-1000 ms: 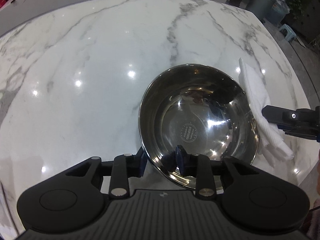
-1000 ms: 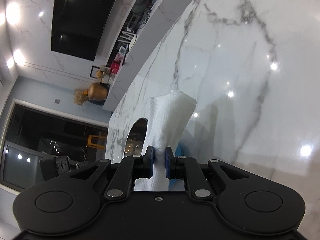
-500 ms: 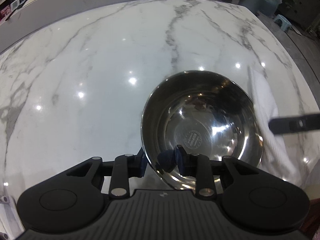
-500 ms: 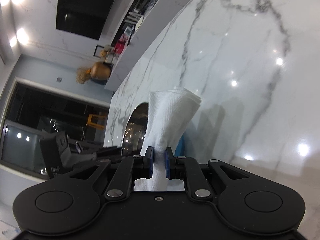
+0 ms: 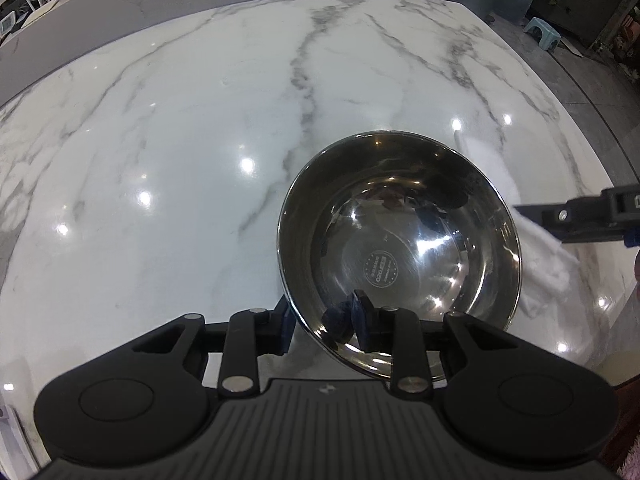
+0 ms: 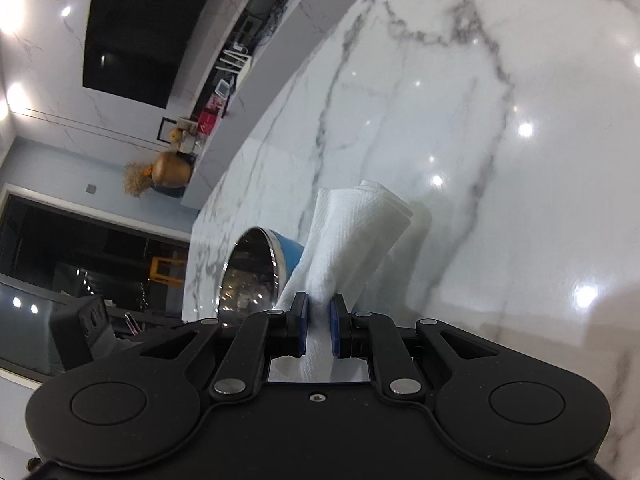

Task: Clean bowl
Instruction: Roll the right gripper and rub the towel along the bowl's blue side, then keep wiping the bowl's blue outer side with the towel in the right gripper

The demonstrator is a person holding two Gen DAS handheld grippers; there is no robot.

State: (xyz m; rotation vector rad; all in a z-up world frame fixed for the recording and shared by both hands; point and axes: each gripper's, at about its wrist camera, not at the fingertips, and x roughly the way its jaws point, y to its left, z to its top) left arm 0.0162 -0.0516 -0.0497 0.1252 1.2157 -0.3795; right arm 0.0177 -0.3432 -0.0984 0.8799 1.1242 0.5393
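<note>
My left tongs (image 5: 326, 326) were pinching the near rim of the steel bowl (image 5: 400, 252), one blue pad outside the wall and the other inside, mirrored in the polished metal. The bowl sat tilted toward the camera over the marble table (image 5: 180, 152), its open mouth facing up and back at me, a round stamp showing on its bottom. From the left wrist view I could not tell whether its base touched the table.

On the right, my right tongs (image 6: 319, 312) were pressed together on a folded white paper towel (image 6: 356, 232), the sheet squeezed between the blue pads and fanning out ahead of them above the table. In that view the bowl (image 6: 256, 276) showed to the left of the towel, blue on the outside, shiny rim turned sideways, the towel's lower edge just beside it.

Back in the left view, the right tongs (image 5: 576, 220) came in from the right edge beside the bowl's rim, with the white towel (image 5: 540, 256) blurred beneath them, close against the bowl's right side.
</note>
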